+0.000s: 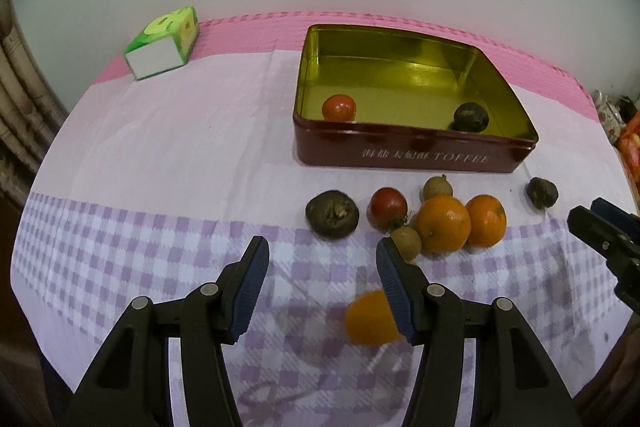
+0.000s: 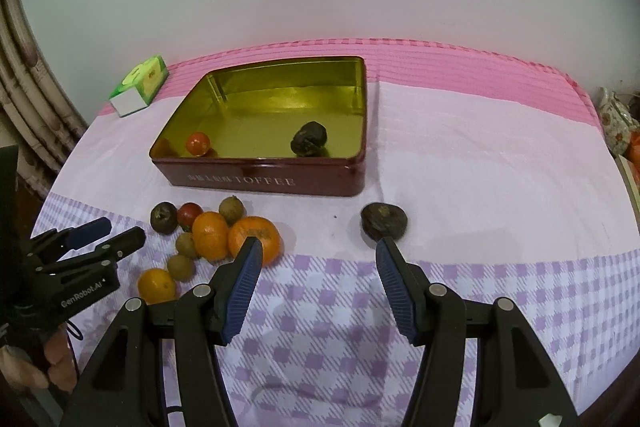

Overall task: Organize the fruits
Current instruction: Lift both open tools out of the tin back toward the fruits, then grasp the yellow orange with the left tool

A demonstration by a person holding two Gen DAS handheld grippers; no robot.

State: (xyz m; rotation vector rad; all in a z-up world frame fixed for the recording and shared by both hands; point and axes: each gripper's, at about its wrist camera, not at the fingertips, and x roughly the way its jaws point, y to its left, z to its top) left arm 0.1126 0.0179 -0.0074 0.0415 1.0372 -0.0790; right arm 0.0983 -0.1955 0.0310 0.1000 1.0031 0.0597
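Checked cloth (image 2: pixel 460 163) filling the middle of both views, far edge against the wall, right edge dropping away at frame right near ornaments (image 2: pixel 616 123); roll-off possible there for any nudged fruit. Red toffee tin (image 2: pixel 260 183) at upper centre, open, holding one tomato (image 2: pixel 199 143) and one dark fruit (image 2: pixel 308 139); raised front wall liable to catch a low-carried fruit. Green tissue box (image 1: pixel 164 45) at upper left, well clear. Left gripper (image 1: pixel 322 259) at lower centre of its view, jaws wide, empty; right gripper (image 2: pixel 318 259) likewise parted and empty. Broad open cloth at lower right of the right view. Fruit cluster (image 1: pixel 436 215) below the tin: oranges, tomato and longans touching, so one pick likely to scatter neighbours. Lone orange (image 1: pixel 370 319) beside the left gripper's right finger, easily knocked. Lone dark fruit (image 2: pixel 384 221) just beyond the right gripper's fingertip.
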